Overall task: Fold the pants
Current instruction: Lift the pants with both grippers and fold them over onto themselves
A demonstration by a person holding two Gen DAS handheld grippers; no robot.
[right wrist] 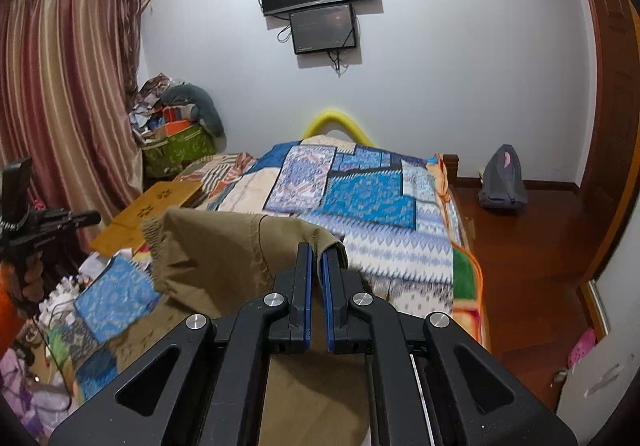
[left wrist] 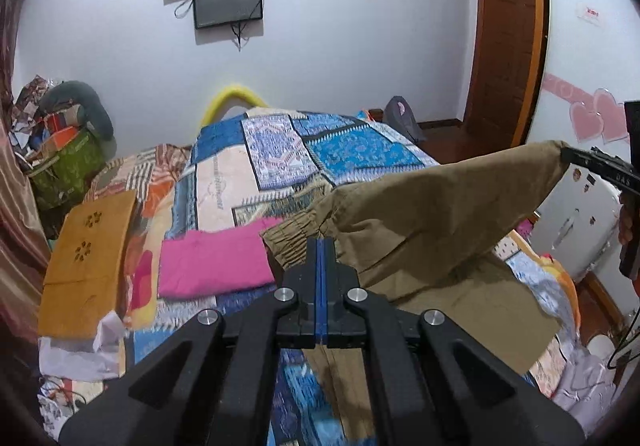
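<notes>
The khaki pants (left wrist: 432, 214) are held up over the bed, stretched between both grippers. My left gripper (left wrist: 321, 246) is shut on the elastic waistband (left wrist: 292, 238). My right gripper (right wrist: 316, 258) is shut on the far corner of the pants (right wrist: 240, 250); it also shows at the right edge of the left wrist view (left wrist: 568, 154), pinching the raised corner. The lower part of the pants hangs down onto the bed (left wrist: 472, 310).
The bed carries a blue patchwork quilt (left wrist: 320, 150). A folded pink cloth (left wrist: 212, 262) and a mustard cloth (left wrist: 88, 254) lie left of the pants. Clutter and a green bag (left wrist: 68, 166) stand at far left. A wooden floor (right wrist: 532, 246) and grey bag (right wrist: 502, 178) are on the right.
</notes>
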